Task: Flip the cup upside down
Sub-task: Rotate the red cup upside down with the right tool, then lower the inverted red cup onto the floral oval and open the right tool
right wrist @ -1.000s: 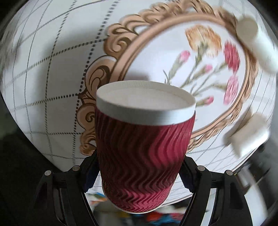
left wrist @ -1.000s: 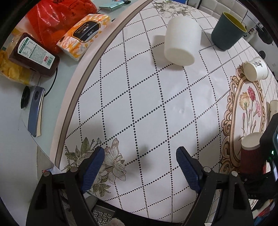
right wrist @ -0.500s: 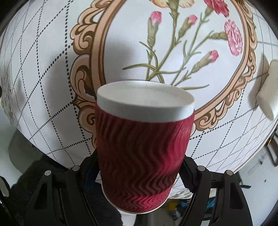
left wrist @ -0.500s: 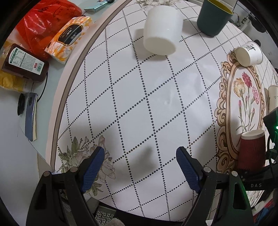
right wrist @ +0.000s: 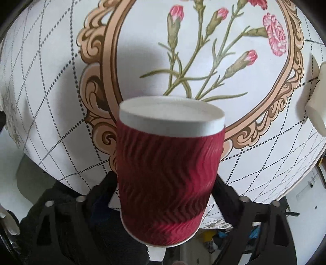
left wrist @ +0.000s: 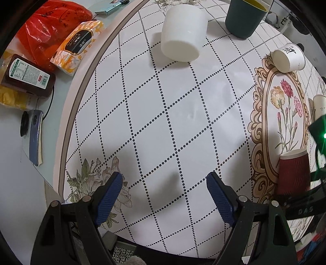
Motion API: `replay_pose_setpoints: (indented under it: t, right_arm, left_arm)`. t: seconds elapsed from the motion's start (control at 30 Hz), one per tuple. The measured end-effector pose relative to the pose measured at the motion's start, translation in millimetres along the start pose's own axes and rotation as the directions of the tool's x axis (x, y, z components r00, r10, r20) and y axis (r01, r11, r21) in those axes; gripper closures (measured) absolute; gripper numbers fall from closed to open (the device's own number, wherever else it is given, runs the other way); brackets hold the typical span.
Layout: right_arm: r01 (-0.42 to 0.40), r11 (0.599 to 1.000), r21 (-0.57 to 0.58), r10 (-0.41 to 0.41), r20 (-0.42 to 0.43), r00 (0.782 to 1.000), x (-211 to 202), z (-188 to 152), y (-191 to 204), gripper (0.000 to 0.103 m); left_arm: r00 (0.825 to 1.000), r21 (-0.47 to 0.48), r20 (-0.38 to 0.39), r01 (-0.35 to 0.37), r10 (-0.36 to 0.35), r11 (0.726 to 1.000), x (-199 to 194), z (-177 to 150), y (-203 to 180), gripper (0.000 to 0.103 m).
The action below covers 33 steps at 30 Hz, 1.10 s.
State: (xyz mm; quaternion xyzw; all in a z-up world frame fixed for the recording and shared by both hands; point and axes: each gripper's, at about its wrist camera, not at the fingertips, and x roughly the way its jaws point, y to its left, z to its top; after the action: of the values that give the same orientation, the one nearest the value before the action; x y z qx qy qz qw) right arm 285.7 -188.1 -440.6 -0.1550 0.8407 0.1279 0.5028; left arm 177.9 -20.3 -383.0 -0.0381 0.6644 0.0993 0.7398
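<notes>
A dark red ribbed paper cup [right wrist: 169,183] with a white rim is held between the fingers of my right gripper [right wrist: 165,191], which is shut on its sides. Its white rim end points away from the camera, toward the flower-framed part of the tablecloth [right wrist: 142,61]. The same cup [left wrist: 293,173] shows in the left wrist view at the right edge, above the table. My left gripper [left wrist: 164,187] is open and empty, hovering over the dotted tablecloth near the table's front edge.
A white cup [left wrist: 183,32] lies on its side at the back, next to an upright dark green cup [left wrist: 244,18]. Two small white paper cups [left wrist: 289,57] [left wrist: 319,104] lie at the right. A tissue pack [left wrist: 77,44], bottle [left wrist: 26,75] and phone [left wrist: 35,136] sit left.
My right gripper has carried the red cup further over the flower frame and tilted it a little. The left gripper has drifted slightly; it stays open.
</notes>
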Motion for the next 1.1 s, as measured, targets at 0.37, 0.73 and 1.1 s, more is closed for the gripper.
replay_pose_setpoints:
  t: [0.37, 0.73, 1.1]
  right_arm:
    - [0.002, 0.999, 0.035, -0.004, 0.04, 0.999, -19.9, 20.8, -28.8, 0.01]
    - [0.0, 0.999, 0.036, -0.004, 0.115, 0.993, -14.0, 13.5, -33.4, 0.03]
    - [-0.082, 0.983, 0.167, -0.014, 0.505, 0.863, -72.4, -43.0, -88.3, 0.03]
  left_arm:
    - [1.0, 0.032, -0.009, 0.0, 0.0, 0.999, 2.6, -1.3, -5.0, 0.019]
    - [0.999, 0.057, -0.038, 0.023, -0.021, 0.998, 7.3, 3.0, -9.9, 0.019]
    - [0.993, 0.078, -0.092, 0.081, -0.073, 0.994, 13.3, 18.9, -14.5, 0.019]
